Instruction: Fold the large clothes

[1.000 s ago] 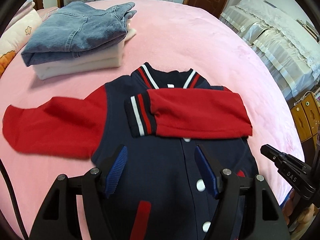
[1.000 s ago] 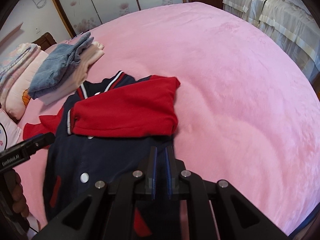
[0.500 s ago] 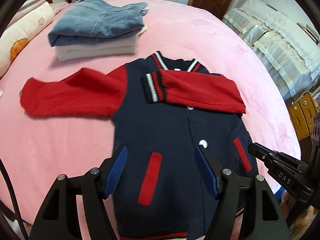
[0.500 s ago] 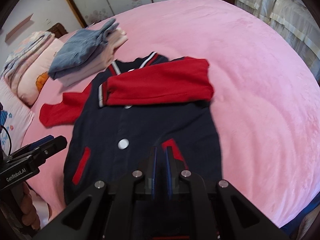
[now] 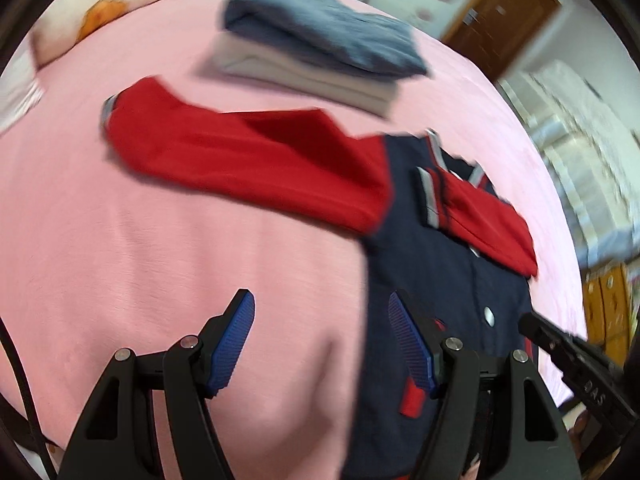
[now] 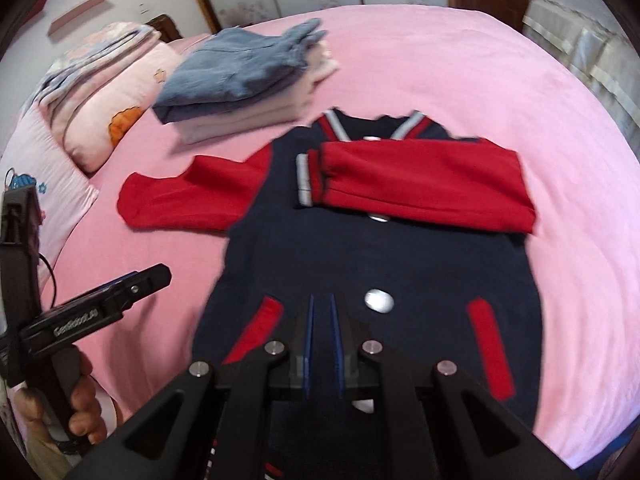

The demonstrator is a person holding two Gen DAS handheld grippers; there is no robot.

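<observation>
A navy jacket (image 6: pixel 384 256) with red sleeves lies face up on the pink bedspread (image 6: pixel 460 60). One red sleeve (image 6: pixel 424 184) is folded across the chest. The other sleeve (image 5: pixel 240 152) stretches out flat to the left. My left gripper (image 5: pixel 319 297) is open with nothing between its blue pads. It hovers over bare bedspread just left of the jacket's body and below the outstretched sleeve. My right gripper (image 6: pixel 322 300) is shut and empty, and it hangs above the lower front of the jacket between the two red pocket trims.
A folded stack, blue denim (image 6: pixel 236 68) on cream cloth, lies beyond the jacket. Pillows (image 6: pixel 108 120) are at the far left. A hand (image 6: pixel 80 400) holds the left gripper's handle. A white-covered bed (image 5: pixel 580 128) and a wooden door (image 5: pixel 500 12) are past the bed's right edge.
My left gripper has slid left off the jacket's front onto the bedspread beside the outstretched sleeve. My right gripper has shifted left from the jacket's right edge over its middle. Neither opening changed.
</observation>
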